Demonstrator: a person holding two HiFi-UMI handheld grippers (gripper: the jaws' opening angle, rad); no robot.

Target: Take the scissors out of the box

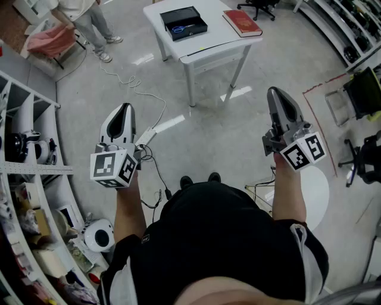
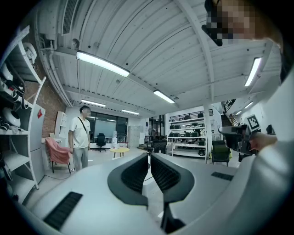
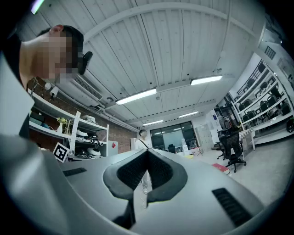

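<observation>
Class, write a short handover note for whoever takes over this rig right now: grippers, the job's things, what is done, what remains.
Left gripper: shut, empty. Right gripper: shut, empty. Both are held in the air, well short of the white table.
The blue-handled scissors lie in the open black box on that table, beside a red book.
Done: nothing yet.
Left: walk up to the table, open a gripper, grip the scissors, lift them out.

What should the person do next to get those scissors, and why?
Probably step forward to the white table. The scissors lie in the black box on it, well ahead of both the left gripper and the right gripper, which are shut and empty.
</observation>
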